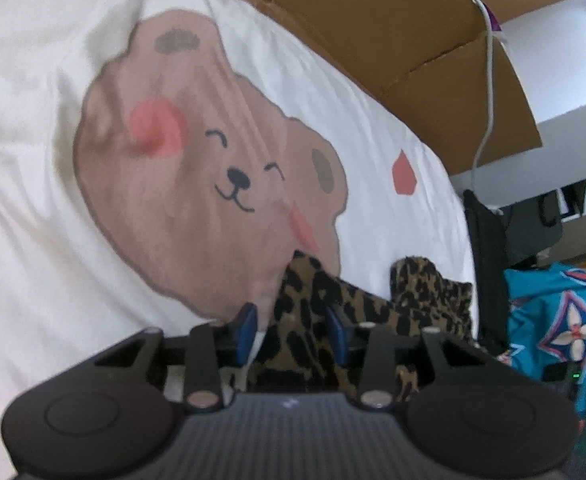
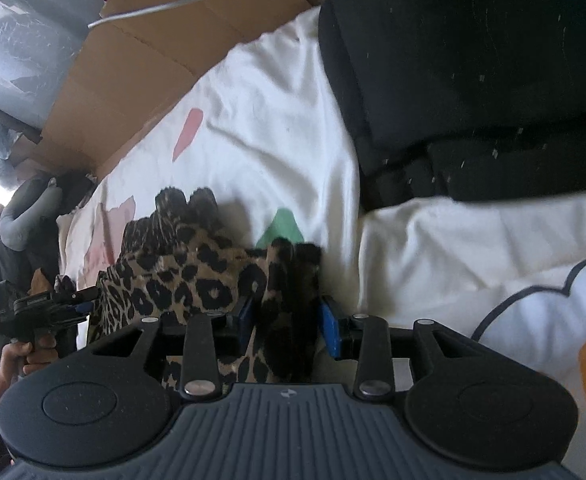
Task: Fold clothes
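A leopard-print garment [image 1: 321, 308] lies bunched over a white bedsheet with a bear print [image 1: 197, 168]. In the left wrist view my left gripper [image 1: 293, 332] has its blue pads on either side of a fold of the garment and grips it. In the right wrist view my right gripper [image 2: 289, 320] is shut on another edge of the same leopard-print garment [image 2: 189, 264]. The left gripper [image 2: 53, 308] and the hand holding it also show at the left of the right wrist view, at the garment's other end.
A black cushion or bag [image 2: 473, 80] lies on the bed at the right. Flattened cardboard [image 1: 393, 40] and a white cable [image 1: 489, 92] run along the bed's far edge. A turquoise patterned bag [image 1: 557, 320] stands beside the bed.
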Motion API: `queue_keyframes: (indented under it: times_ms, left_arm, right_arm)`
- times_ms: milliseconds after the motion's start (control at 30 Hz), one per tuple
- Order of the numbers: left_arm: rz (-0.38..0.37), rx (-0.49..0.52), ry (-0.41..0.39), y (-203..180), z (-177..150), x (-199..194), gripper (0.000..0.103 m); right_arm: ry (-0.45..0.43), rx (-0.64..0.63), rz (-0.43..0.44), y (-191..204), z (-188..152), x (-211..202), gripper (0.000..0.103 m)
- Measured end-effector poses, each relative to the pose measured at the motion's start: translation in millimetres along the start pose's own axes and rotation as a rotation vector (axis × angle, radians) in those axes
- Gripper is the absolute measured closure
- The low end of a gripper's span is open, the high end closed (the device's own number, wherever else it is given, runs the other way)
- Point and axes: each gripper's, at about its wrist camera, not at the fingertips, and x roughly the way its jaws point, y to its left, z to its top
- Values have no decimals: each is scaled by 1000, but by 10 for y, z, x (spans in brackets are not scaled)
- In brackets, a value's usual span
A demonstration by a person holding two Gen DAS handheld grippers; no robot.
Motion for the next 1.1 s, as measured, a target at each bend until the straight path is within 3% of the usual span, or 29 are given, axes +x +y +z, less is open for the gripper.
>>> queue_keyframes:
  times_ms: [133,300,467,700,867,933,967,1000,1100]
  left_arm:
    - [-41,-38,-7,52,2,51,67]
    - [-40,-34,14,78,29,104,85]
    - [-34,0,19,22,29,115,96]
    - [-38,45,-40,-78,38,-17,97]
    - [25,69,-24,-97,51,107,87]
    - [42,117,-29,-146,43,130,87]
    - [55,153,-29,-184,40,139,86]
    - [64,177,-26,-211,40,143,86]
    - [63,170,-18,-206,44,146,85]
  right_arm:
    - [-4,21,12,-12,33,78,63]
    - [-2,52,41,-44,64,157,65]
    - [-22,53,65,-28,78,97,96]
    - [-102,30,97,58,76,-115,99]
    - [-68,27,64,33,92,26,94]
    - [-51,19,55,33,105,97,83]
    - [-49,10,54,41,108,116,69]
    - [-49,-1,52,52,108,127,62]
    - [-29,-26,54,74,95,185,63]
